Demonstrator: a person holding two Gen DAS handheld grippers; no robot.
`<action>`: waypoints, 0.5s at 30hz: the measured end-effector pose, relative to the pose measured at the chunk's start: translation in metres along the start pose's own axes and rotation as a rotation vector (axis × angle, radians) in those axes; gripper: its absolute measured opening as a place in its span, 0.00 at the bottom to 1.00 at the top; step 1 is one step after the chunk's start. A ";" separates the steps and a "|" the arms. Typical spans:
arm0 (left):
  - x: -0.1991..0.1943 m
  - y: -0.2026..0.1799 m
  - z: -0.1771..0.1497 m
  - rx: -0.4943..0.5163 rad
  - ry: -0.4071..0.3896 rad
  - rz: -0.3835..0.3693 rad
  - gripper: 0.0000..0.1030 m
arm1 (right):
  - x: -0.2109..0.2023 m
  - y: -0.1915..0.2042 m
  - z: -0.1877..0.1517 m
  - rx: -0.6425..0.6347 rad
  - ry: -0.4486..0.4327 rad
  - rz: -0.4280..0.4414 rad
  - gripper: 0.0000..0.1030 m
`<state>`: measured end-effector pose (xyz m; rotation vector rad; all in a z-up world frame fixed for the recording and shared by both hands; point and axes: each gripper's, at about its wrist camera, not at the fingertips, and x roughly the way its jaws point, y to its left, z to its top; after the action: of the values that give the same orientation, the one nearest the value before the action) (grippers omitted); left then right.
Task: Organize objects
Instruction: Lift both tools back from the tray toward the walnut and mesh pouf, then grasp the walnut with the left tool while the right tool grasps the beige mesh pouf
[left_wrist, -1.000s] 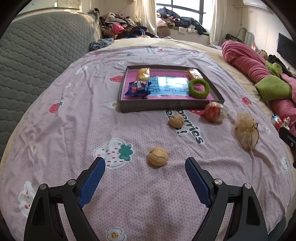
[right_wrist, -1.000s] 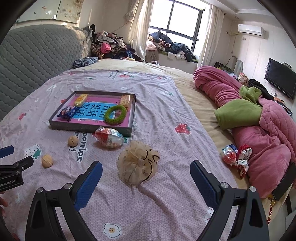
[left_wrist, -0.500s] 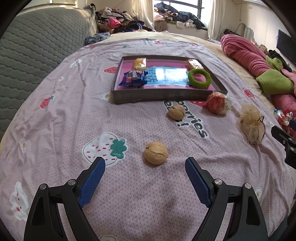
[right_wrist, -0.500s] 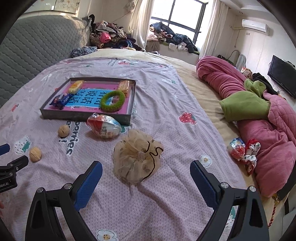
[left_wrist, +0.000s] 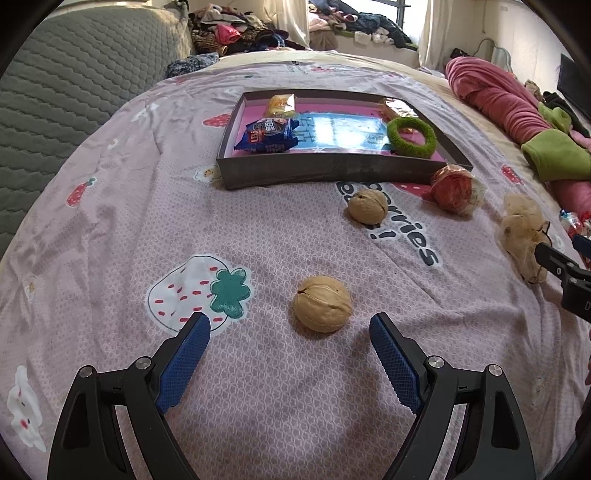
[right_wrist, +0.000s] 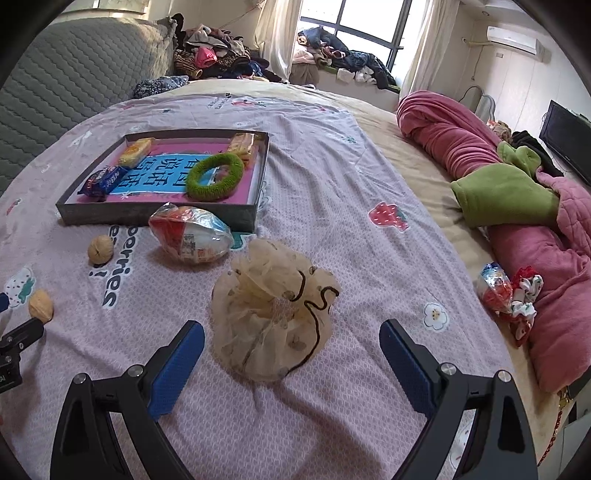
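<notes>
Both grippers have closed in since a second ago: my left gripper (left_wrist: 290, 326), spread wide, frames the near walnut (left_wrist: 322, 303) well short of the tray (left_wrist: 332, 170), while my right gripper (right_wrist: 291, 334), equally spread, straddles the mesh pouch (right_wrist: 273, 308), and I fear the round nut rolling off the soft sheet if nudged.

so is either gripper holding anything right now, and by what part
Nothing is held. The left gripper is open near a walnut; the right gripper is open around the mesh pouch.

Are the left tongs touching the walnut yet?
Apart. In the left wrist view the near walnut sits on the bedsheet just ahead of the open left tongs, with sheet showing between it and both blue pads.
</notes>
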<state>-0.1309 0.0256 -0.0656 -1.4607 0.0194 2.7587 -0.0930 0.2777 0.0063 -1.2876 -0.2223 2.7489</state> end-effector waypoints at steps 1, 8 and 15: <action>0.002 0.001 0.000 -0.002 0.002 -0.003 0.86 | 0.002 0.000 0.001 0.000 0.000 0.000 0.93; 0.015 0.004 0.002 -0.015 0.017 -0.018 0.86 | 0.016 0.000 0.008 0.006 0.011 -0.004 0.93; 0.022 0.006 0.004 -0.020 0.014 -0.030 0.86 | 0.040 0.001 0.009 0.024 0.059 0.014 0.93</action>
<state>-0.1469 0.0198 -0.0810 -1.4727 -0.0297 2.7323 -0.1256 0.2824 -0.0187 -1.3666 -0.1758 2.7120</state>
